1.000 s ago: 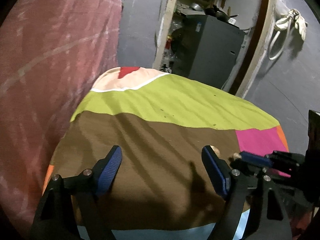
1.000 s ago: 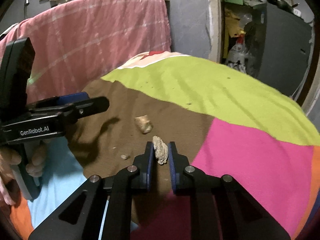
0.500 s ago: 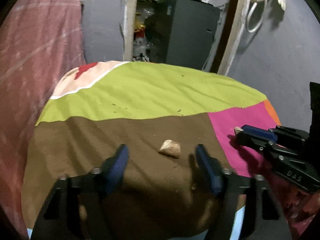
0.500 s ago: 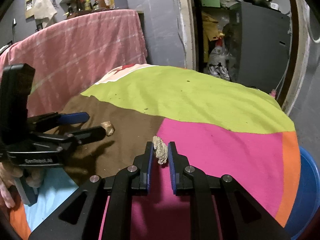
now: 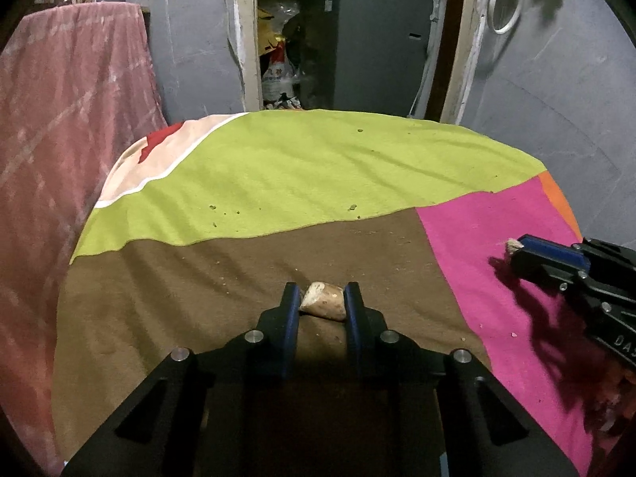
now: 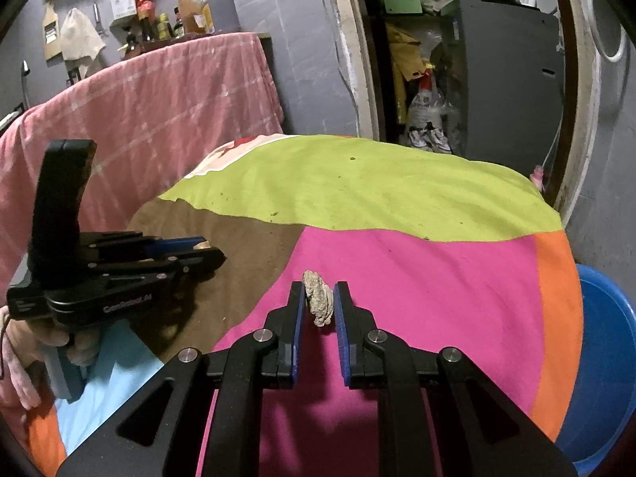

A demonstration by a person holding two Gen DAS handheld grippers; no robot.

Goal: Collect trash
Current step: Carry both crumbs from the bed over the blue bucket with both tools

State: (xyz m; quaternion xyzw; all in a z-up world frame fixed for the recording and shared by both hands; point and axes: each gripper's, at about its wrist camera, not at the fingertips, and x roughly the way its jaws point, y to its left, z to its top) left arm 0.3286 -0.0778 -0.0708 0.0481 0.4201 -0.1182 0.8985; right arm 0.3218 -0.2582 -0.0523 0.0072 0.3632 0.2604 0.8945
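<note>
Around your work, a pink checked cloth (image 6: 151,99) draped the furniture at the upper left of the right wrist view, bottles and boxes (image 6: 175,16) lined the shelf above it, and a dark grey cabinet (image 6: 512,79) stood in the doorway at the upper right beside stuffed bags (image 6: 425,111). A blue plastic tub (image 6: 604,357) sat at the lower right edge of that view, just past the orange border of the colour-block cloth (image 6: 377,183) covering the table. Crumbs (image 5: 214,208) dotted the green and brown panels in the left wrist view, and nothing stood between either gripper and its piece. Your left gripper (image 5: 321,302) was closed on a pale tan chunk (image 5: 322,305), smooth and wedge-shaped, low over the brown panel at the centre of the frame. Your right gripper (image 6: 318,304) pinched a rough beige lump (image 6: 318,297), wrinkled and flaky, standing upright between the blue pads (image 6: 299,310) above the magenta panel. In the left wrist view the right gripper (image 5: 512,248) entered from the right edge, the tip of its lump poking out. In the right wrist view your left hand (image 6: 51,342) gripped the handle at the lower left.
</note>
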